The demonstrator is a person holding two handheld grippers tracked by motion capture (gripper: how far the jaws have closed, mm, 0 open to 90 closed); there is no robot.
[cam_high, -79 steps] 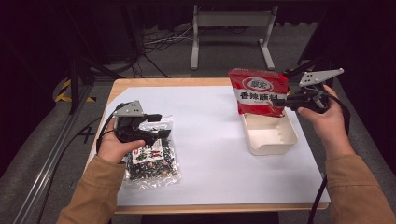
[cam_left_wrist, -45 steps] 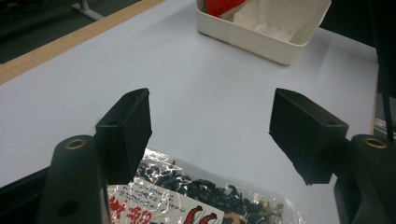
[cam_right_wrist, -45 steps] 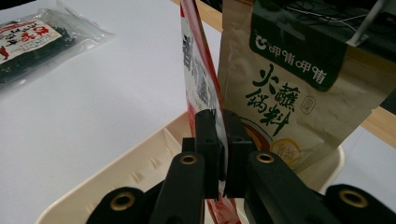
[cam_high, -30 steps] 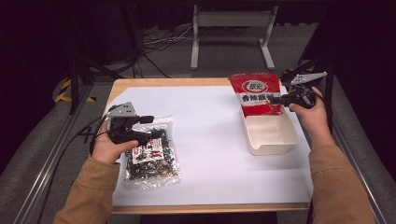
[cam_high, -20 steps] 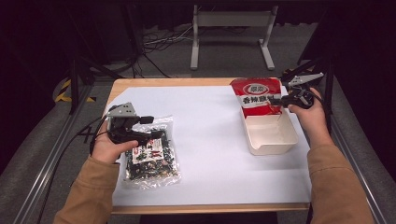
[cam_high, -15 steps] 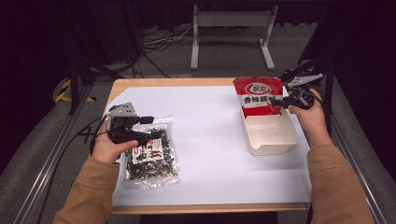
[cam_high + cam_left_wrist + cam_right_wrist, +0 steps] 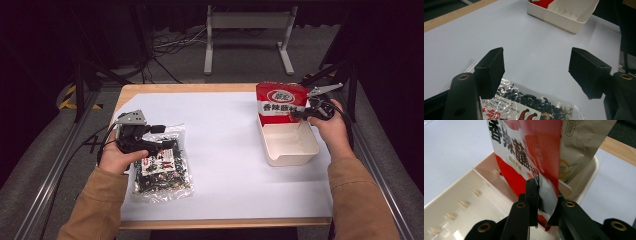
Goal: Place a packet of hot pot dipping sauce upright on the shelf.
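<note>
A light wooden table (image 7: 190, 88) carries a white paper sheet (image 7: 225, 145) over most of its top. On the grey floor beyond its far edge stands a pale metal frame (image 7: 247, 22), with black cables (image 7: 170, 45) to its left; yellow-and-black striped tape (image 7: 67, 97) lies far left

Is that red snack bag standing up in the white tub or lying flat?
Standing up. The red snack bag rises on end from the far end of the white tub, its edge pinched between the right gripper jaws.
</note>
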